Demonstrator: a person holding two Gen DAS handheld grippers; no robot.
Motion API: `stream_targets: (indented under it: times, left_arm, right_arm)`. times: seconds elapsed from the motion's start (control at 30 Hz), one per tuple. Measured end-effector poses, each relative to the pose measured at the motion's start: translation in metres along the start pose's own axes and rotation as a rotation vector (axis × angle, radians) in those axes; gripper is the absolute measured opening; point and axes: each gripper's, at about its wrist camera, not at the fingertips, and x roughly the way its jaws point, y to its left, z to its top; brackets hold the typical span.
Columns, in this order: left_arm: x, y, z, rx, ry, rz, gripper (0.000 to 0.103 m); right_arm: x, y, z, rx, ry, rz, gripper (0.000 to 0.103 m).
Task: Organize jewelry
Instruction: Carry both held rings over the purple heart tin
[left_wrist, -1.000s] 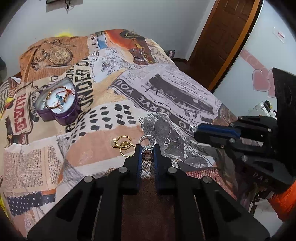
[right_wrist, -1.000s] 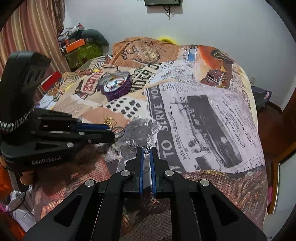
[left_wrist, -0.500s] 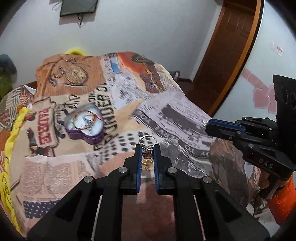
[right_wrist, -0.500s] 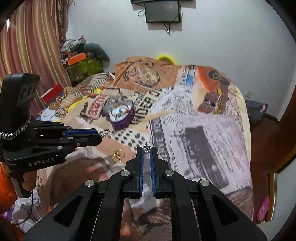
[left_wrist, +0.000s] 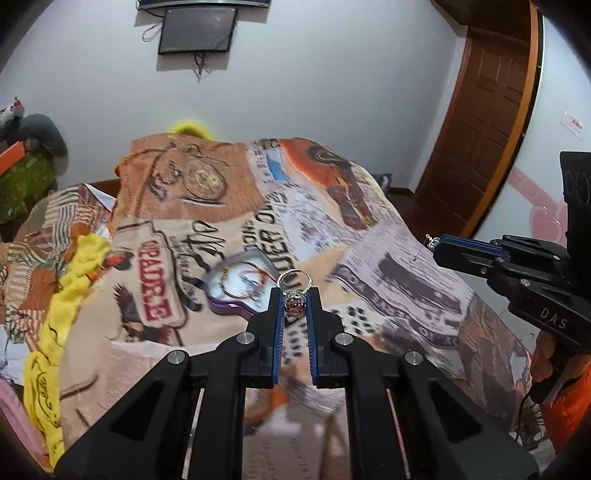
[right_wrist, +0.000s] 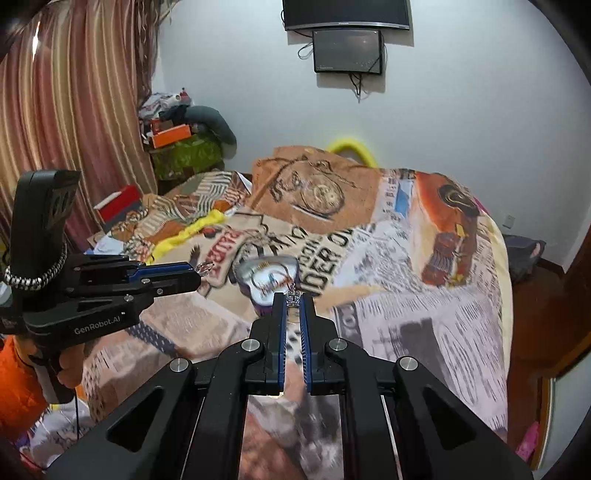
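My left gripper (left_wrist: 294, 299) is shut on a silver ring with a reddish stone (left_wrist: 294, 291), held in the air above the bed. It also shows in the right wrist view (right_wrist: 197, 267). My right gripper (right_wrist: 293, 301) is shut on a small silver earring (right_wrist: 293, 296); it shows in the left wrist view (left_wrist: 432, 243) at the right. A purple heart-shaped jewelry box (left_wrist: 240, 284) lies open on the blanket, with bracelets inside, just beyond both grippers; it shows in the right wrist view too (right_wrist: 267, 280).
The bed is covered by a printed blanket (left_wrist: 369, 258). A yellow cloth (left_wrist: 66, 295) lies along its left side. A wooden door (left_wrist: 480, 122) stands at the right. A cluttered shelf (right_wrist: 177, 147) and striped curtain (right_wrist: 74, 129) stand at the left.
Both grippers have risen off the blanket with their pieces and tilted up toward the far wall. The gold rings left on the blanket have dropped out of view.
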Motion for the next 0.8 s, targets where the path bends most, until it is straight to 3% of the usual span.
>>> stream_targets:
  times: [0.3, 0.8]
  left_arm:
    - [0.014, 0.04, 0.012, -0.051, -0.013, 0.041, 0.01]
    - [0.085, 0.073, 0.009, -0.038, 0.086, 0.064, 0.01]
  right_arm:
    - [0.034, 0.011, 0.024, -0.006, 0.005, 0.033, 0.006]
    - [0.11, 0.01, 0.043, 0.003, 0.119, 0.104, 0.006]
